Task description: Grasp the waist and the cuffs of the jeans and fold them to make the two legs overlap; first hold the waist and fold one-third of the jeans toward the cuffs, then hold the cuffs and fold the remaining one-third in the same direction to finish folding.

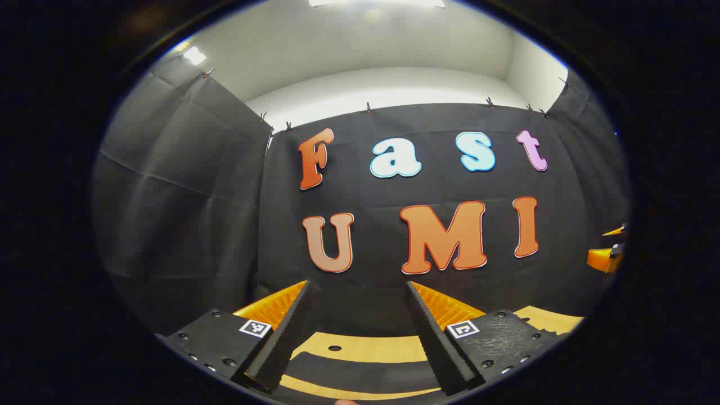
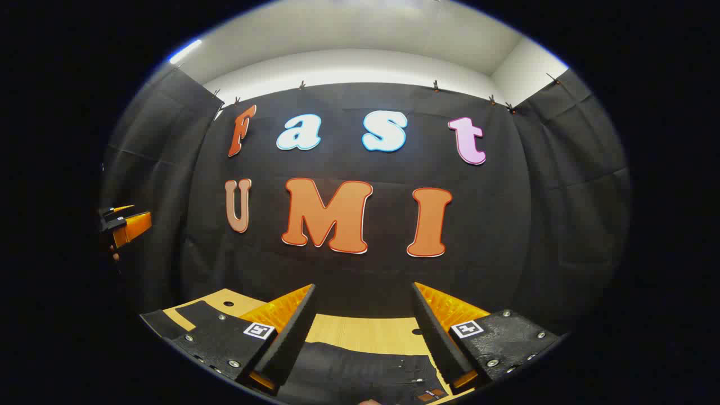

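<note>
Left gripper (image 1: 358,292) held level above the wooden table (image 1: 365,347), jaws spread wide with nothing between them, aimed at the black cloth wall (image 1: 394,264) behind the table. Between and below its fingers (image 1: 281,337), a dark band of the jeans (image 1: 360,368) lying flat on the table, nearer the camera than a small hole (image 1: 334,348) in the tabletop. Past the right finger, another bare strip of table running toward the wall. Far off at the right edge of the left gripper view, level with the lower half of the wall, the right gripper's tips, seen small. Right gripper (image 2: 364,292) likewise held above the table (image 2: 360,334), jaws wide apart and empty, fingers (image 2: 287,337) pointing at the same wall (image 2: 495,225). Directly beneath the gap between those fingers, the jeans (image 2: 360,371) spread dark over the table's near edge, with rivets or buttons and a small brown patch (image 2: 432,395) visible near the bottom, likely the waist end. Beyond the jeans, bare tabletop reaching to the foot of the wall, with two small holes in it. Left of the left-hand finger, a further dark flap of fabric (image 2: 197,312) on the table. At the left edge of the right gripper view, above table level, the left gripper's tips. Above the wall, a white ceiling (image 2: 360,39) with a strip light (image 2: 184,50).
</note>
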The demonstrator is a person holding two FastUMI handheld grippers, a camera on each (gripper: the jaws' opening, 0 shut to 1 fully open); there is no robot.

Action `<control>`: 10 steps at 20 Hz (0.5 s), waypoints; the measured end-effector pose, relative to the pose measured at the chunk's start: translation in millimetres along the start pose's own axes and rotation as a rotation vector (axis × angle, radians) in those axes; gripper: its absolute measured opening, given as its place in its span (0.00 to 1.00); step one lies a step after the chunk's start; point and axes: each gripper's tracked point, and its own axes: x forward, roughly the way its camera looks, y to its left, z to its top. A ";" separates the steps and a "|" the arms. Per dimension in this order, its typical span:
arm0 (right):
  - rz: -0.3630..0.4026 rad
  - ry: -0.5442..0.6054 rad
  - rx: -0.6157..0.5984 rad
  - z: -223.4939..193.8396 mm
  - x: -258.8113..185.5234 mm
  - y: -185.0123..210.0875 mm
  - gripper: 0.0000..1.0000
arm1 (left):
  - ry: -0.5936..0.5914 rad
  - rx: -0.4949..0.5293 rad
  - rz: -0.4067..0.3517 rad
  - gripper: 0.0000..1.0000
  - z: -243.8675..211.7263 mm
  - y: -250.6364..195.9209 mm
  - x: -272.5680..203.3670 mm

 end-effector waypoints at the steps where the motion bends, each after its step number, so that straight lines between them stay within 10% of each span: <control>1: 0.003 0.002 0.002 -3.1 3.0 -3.1 1.00 | 0.019 0.001 0.009 0.96 -11.6 -4.3 1.2; 10: 0.055 0.055 0.043 -41.7 13.8 9.5 1.00 | 0.103 -0.005 0.011 0.97 -53.2 -60.9 -7.9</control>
